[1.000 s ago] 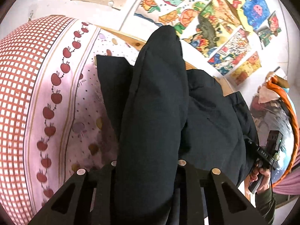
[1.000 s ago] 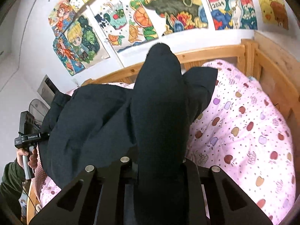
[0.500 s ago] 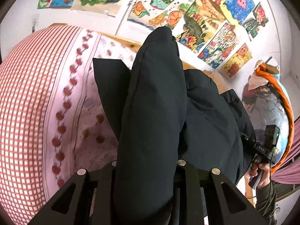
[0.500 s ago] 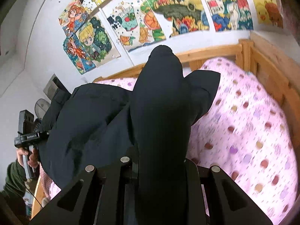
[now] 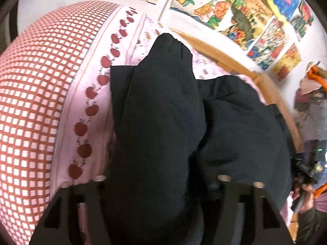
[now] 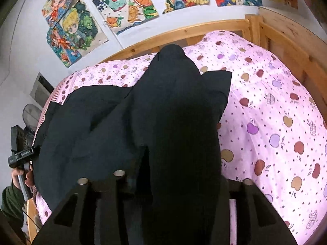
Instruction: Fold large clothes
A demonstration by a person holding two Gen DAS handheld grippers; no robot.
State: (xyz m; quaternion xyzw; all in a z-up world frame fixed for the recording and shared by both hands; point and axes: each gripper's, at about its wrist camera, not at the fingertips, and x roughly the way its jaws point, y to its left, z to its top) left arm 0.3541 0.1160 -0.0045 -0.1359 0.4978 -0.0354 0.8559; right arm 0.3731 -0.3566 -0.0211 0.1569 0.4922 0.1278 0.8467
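A large black padded jacket (image 5: pixel 235 126) lies across the bed, also in the right wrist view (image 6: pixel 85 126). My left gripper (image 5: pixel 161 183) is shut on a bunched fold of the jacket, which drapes over its fingers and hides the tips. My right gripper (image 6: pixel 179 183) is shut on another bunched fold of the same jacket, its tips hidden too. Each gripper shows at the edge of the other's view: the right one (image 5: pixel 304 175), the left one (image 6: pixel 20 153).
The bed has a pink apple-print sheet (image 6: pixel 276 122) and a red checked quilt (image 5: pixel 40 91). A wooden bed frame (image 6: pixel 265 26) runs along the far side and right. Colourful posters (image 6: pixel 130 6) cover the wall. An orange and grey bundle (image 5: pixel 314 94) hangs at the right.
Both grippers have lowered and tilted down toward the bed with the jacket folds still held. The jacket body now lies lower on the sheet.
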